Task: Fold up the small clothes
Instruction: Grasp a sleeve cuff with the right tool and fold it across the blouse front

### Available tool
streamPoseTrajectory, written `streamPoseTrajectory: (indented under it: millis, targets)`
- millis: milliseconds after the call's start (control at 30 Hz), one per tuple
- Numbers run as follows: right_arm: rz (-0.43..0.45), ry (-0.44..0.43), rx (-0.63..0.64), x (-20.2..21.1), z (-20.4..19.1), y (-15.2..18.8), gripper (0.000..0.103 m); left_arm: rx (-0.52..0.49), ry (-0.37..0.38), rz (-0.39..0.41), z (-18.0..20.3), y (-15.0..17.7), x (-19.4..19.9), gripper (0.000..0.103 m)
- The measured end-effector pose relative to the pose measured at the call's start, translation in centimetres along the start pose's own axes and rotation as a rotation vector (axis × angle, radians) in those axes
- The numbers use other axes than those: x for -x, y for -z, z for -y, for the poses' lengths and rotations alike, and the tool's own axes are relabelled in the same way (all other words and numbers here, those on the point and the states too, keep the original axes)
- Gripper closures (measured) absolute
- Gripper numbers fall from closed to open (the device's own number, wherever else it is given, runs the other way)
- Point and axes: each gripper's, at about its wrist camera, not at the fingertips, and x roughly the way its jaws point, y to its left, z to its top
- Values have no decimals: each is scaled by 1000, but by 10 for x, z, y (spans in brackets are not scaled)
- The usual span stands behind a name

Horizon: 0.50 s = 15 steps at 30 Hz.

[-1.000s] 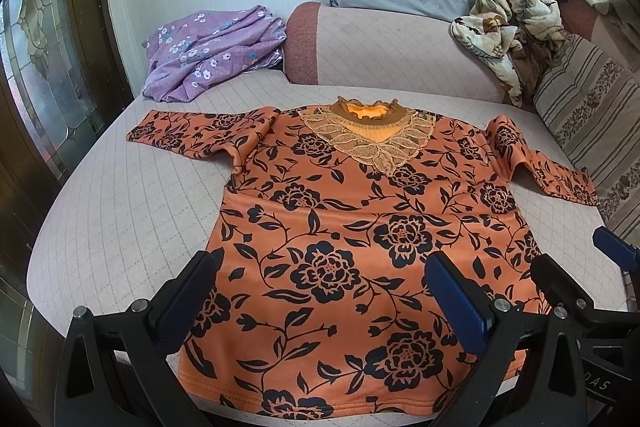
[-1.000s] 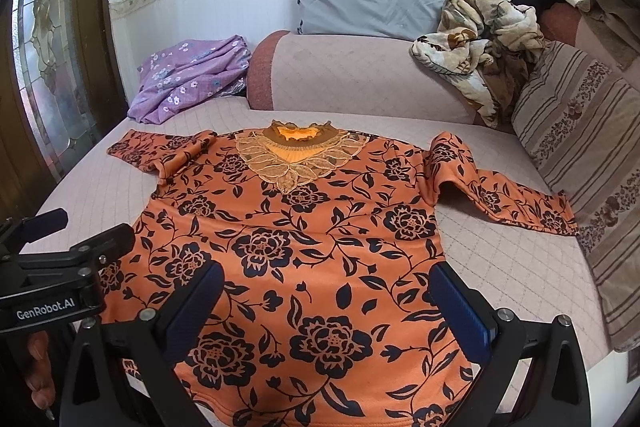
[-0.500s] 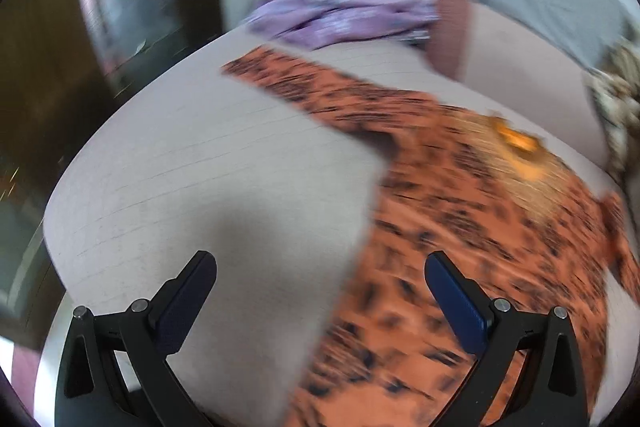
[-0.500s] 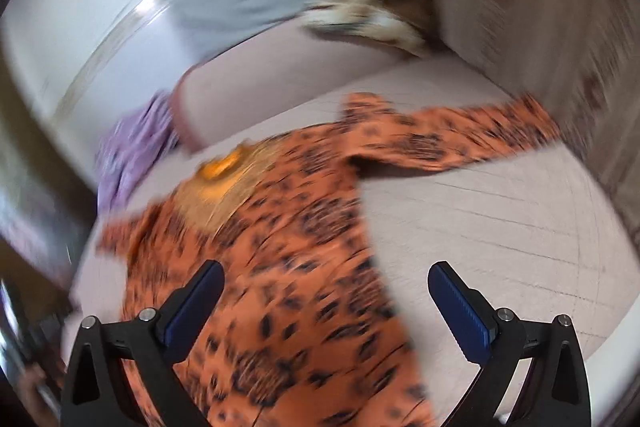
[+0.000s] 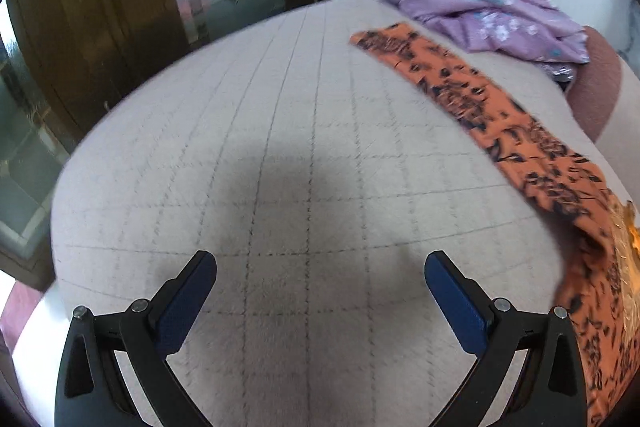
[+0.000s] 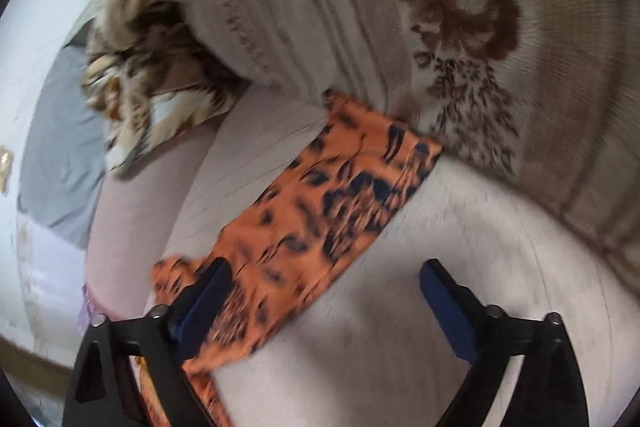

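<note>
Shirts: one orange shirt [image 5: 532,143] on the bed [image 5: 280,155]
Grippers: two; left gripper [image 5: 320,291] released; right gripper [image 6: 324,299] released, jaws just been closing slightly, empty

A pale quilted bed cover [image 5: 280,155] carries the orange floral top [image 5: 520,131] — one sleeve [image 6: 320,203] outstretched flat — plus a crumpled purple garment [image 5: 480,7] by the wall.

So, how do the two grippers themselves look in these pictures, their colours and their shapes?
Both look alike. The left gripper has two black, angular plastic arms with triangular cut-outs and small silver pivot pins, each ending in a flat dark blue pad. The right gripper is built the same. No cables, markings or sleeves show.
</note>
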Motion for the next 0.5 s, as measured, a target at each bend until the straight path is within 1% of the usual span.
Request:
streamPoseTrajectory:
  millis: [33, 67, 133, 200, 267, 333, 400, 433, 467, 500]
  targets:
    - [-1, 18, -8, -7, 2, -4, 17, 8, -3, -18, -1, 3, -7, 0]
    - [-4, 34, -20, -17, 4, -9, 18, 13, -4, -26, -2, 6, -13, 0]
    - [27, 64, -3, -27, -1, -18, 18, -21, -25, 20, 2, 13, -10, 0]
    - [40, 93, 21, -34, -5, -23, 19, 1, -14, 15, 1, 14, -12, 0]
    - [47, 136, 49, -43, -12, -30, 29, -2, 1, 17, 0, 15, -14, 0]
    - [53, 194, 69, -52, -14, -38, 55, -12, 9, 27, -1, 16, -14, 0]
    - [48, 238, 64, -55, -14, -45, 71, -13, 9, 29, -2, 17, -14, 0]
    - [37, 234, 71, -55, -17, -49, 89, -11, 7, 30, -1, 16, -15, 0]
    - [27, 217, 81, -55, -23, -51, 97, -14, -1, 34, 0, 16, -15, 0]
    - [33, 198, 109, -51, -35, -52, 97, -17, -7, 37, 1, 16, -14, 0]
